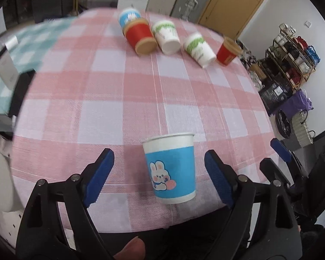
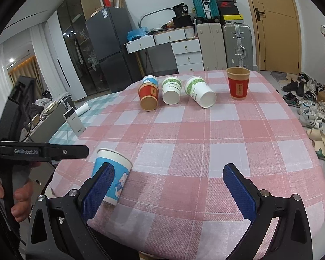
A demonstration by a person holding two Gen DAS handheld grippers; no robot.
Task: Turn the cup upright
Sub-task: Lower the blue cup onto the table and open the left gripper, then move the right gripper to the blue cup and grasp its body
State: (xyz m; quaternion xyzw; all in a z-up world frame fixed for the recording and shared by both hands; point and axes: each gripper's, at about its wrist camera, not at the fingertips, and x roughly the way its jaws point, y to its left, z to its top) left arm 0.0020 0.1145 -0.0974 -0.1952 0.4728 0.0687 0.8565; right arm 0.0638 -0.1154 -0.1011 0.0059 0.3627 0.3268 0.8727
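Observation:
A blue paper cup with a bunny print (image 1: 170, 169) stands upright near the front edge of the pink checked table (image 1: 119, 99). My left gripper (image 1: 160, 173) is open with the cup between its fingers, clear of both pads. The cup also shows in the right wrist view (image 2: 113, 173), behind my left finger there. My right gripper (image 2: 169, 186) is open and empty over the front of the table. At the far side, a red cup (image 2: 148, 97), a blue cup (image 2: 150, 80) and two white-green cups (image 2: 171, 90) (image 2: 200, 92) lie on their sides. Another red cup (image 2: 238, 83) stands upright.
A white power bank (image 2: 73, 122) stands at the table's left edge on a teal checked cloth. Suitcases, drawers and a fridge line the far wall. Shoes and a shoe rack (image 2: 309, 106) are on the floor to the right.

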